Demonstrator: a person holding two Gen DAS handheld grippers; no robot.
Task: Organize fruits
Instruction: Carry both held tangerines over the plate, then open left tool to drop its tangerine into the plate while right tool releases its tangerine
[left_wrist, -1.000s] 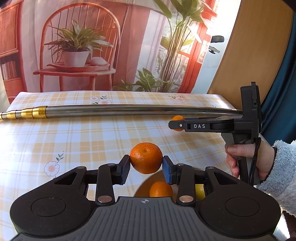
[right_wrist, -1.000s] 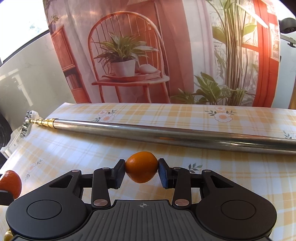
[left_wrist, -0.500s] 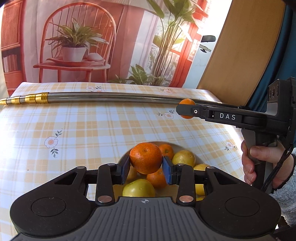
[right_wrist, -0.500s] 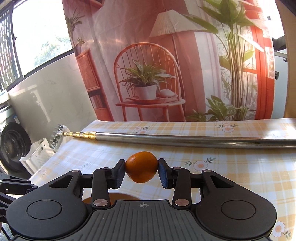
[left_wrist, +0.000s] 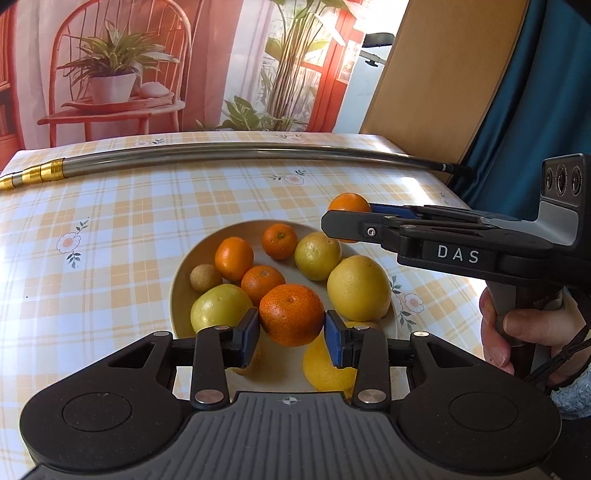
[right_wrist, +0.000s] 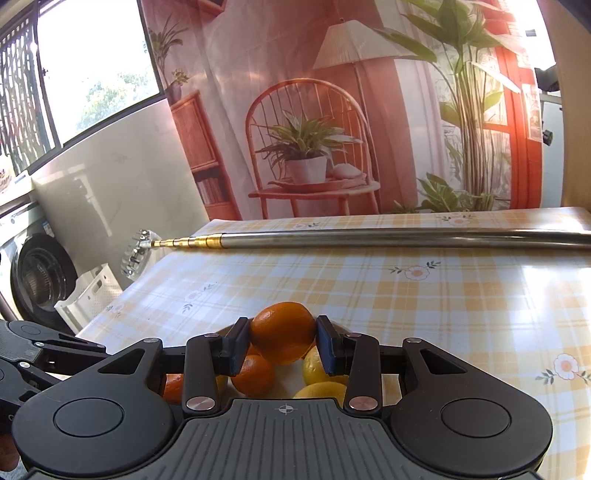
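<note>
**Both grippers hold oranges over the fruit bowl**

Left gripper (left_wrist: 291, 334) clenched on a pebbly-skinned mandarin (left_wrist: 291, 314), blue pads pressed to both sides, held above the near part of the bowl (left_wrist: 177, 284); right gripper (right_wrist: 283, 349) clenched on a smoother oval orange (right_wrist: 283, 332), held over the bowl's far right rim; in the left view it shows side-on as a black tool (left_wrist: 443, 240) marked DAS, a hand (left_wrist: 532, 332) round its grip, fuzzy sleeve at the wrist.

Bowl round, shallow, pale and glossy; inside are small oranges (left_wrist: 233, 258), dimpled yellow-green citrus (left_wrist: 358, 282) and one small round brown fruit (left_wrist: 205, 277).

Left view gives the whole bowl and its contents; right view catches only a few fruits under its fingers, but adds a window, a washing machine (right_wrist: 37, 277), a white perforated crate (right_wrist: 90, 295) and the comb-like head of the pole.

Table (left_wrist: 110, 240) covered in shiny yellow plaid cloth with daisy prints; a telescopic steel pole (left_wrist: 240, 153) with brass sections lies along the far edge; printed backdrop of a red chair and potted plant behind; wooden board and teal curtain beyond the far right corner.
</note>
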